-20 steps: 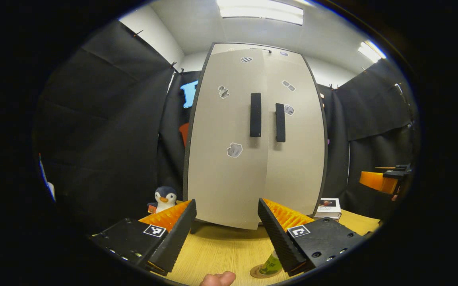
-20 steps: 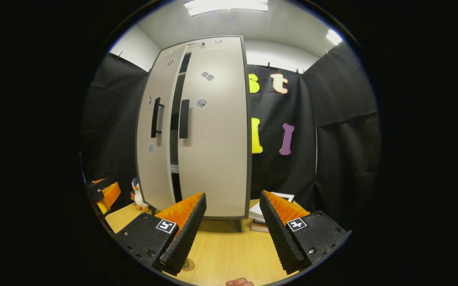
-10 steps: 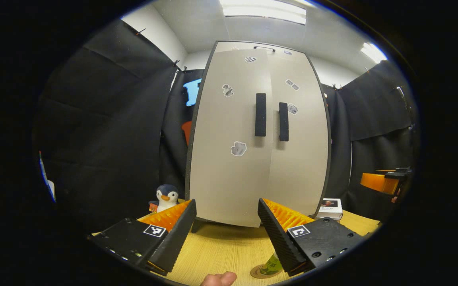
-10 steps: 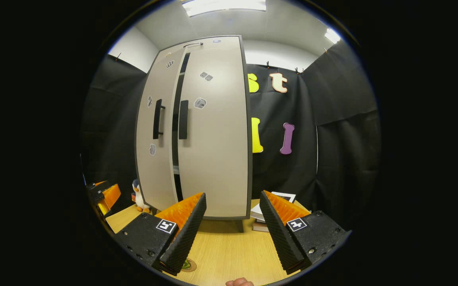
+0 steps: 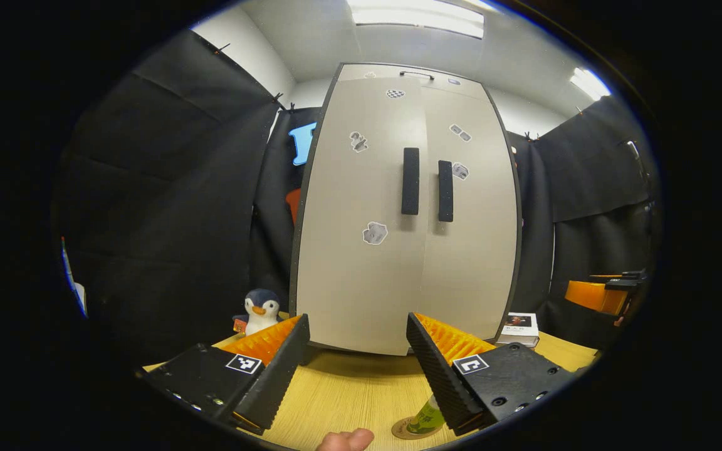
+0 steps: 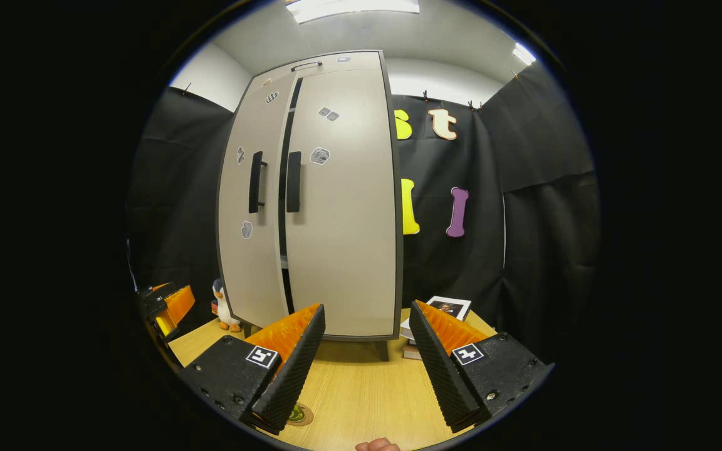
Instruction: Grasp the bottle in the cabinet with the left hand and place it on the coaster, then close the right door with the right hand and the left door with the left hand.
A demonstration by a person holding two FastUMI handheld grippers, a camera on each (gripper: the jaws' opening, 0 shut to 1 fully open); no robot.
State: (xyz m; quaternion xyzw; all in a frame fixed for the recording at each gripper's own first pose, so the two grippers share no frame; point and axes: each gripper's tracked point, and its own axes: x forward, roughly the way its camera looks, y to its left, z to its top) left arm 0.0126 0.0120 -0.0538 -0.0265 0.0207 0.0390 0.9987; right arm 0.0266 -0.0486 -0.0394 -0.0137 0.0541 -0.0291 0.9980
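The cabinet (image 5: 408,207) stands upright on the wooden table (image 5: 348,394), tall and pale grey with a dark frame, and it has two black vertical handles side by side at the middle seam. In the left gripper view the left door (image 5: 361,207) and the right door (image 5: 470,207) look flush with each other. In the right gripper view a narrow dark gap is visible between them, with the left door's edge slightly forward of the right door, which lies flat on the frame. Small stickers are scattered on both doors. The bottle (image 5: 425,418), green with a printed label, stands on the round coaster (image 5: 406,430) on the table, in front of the cabinet, and it is partly hidden behind a finger of the left gripper (image 5: 355,369). The jaws of the left gripper are spread wide and hold nothing. The right gripper (image 6: 367,360) also has its jaws apart and empty, and it is well apart from the cabinet. A toy penguin (image 5: 261,311) stands at the left of the cabinet, and a stack of books (image 5: 517,328) lies at the right.
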